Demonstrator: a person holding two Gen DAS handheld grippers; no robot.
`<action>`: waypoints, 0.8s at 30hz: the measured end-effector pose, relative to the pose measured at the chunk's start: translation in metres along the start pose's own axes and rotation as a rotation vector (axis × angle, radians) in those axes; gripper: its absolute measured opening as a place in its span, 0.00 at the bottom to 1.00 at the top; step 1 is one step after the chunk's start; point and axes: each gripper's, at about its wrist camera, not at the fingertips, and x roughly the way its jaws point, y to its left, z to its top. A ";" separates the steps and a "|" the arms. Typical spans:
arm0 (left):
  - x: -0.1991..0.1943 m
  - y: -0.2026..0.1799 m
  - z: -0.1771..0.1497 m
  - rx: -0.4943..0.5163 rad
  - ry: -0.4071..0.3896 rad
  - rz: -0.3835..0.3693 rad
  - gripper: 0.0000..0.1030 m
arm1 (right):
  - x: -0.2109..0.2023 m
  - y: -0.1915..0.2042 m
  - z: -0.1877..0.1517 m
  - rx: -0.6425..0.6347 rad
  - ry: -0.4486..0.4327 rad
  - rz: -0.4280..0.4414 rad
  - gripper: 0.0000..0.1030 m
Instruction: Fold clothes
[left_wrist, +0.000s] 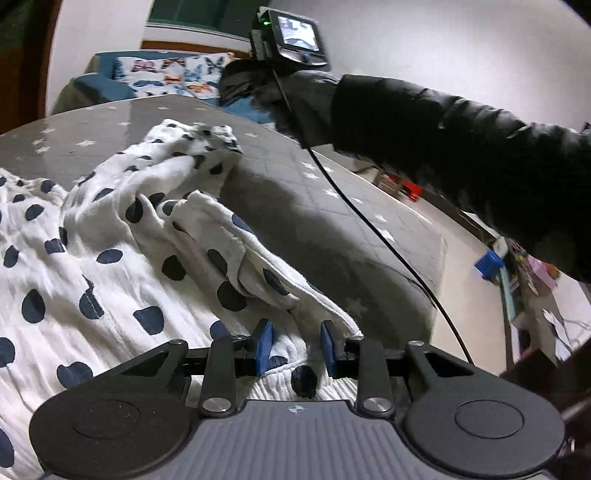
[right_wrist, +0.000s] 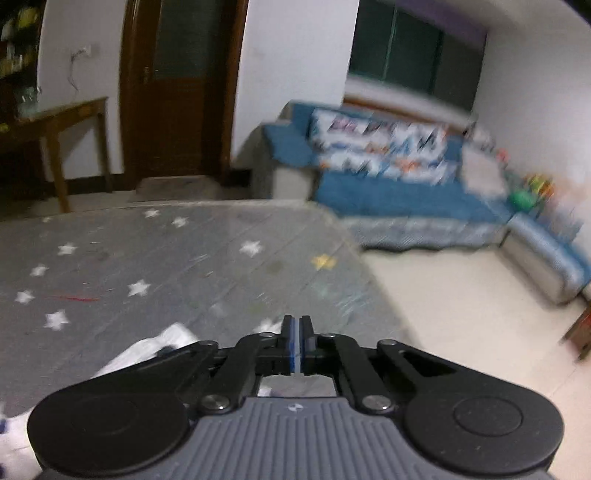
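We count one garment (left_wrist: 110, 236), white with dark blue dots, lying crumpled on one grey star-printed bench (left_wrist: 280, 192); it spreads over the near left part, a bunched fold running toward the left claw (left_wrist: 296, 345). We count two claws. The left claw stands partly open, its two blue pads (left_wrist: 263, 343) set either side of a strip of the cloth, which lies between them; whether they press it we cannot tell. The right claw (right_wrist: 296, 341) is closed, pads nearly together, with only a thin pale sliver between them; a white edge of cloth shows just below it. One blue sofa (right_wrist: 388, 192) stands beyond the bench, one wooden side table (right_wrist: 62, 122) near the door.
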 end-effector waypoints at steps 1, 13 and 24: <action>-0.002 0.000 0.000 0.006 0.004 -0.007 0.29 | -0.004 -0.001 -0.005 0.013 0.015 0.023 0.10; -0.010 0.004 0.021 -0.041 -0.079 0.060 0.31 | -0.038 0.003 -0.046 0.006 0.091 0.168 0.34; 0.008 -0.017 0.008 0.013 0.000 -0.037 0.33 | 0.021 0.044 -0.013 -0.060 0.112 0.166 0.50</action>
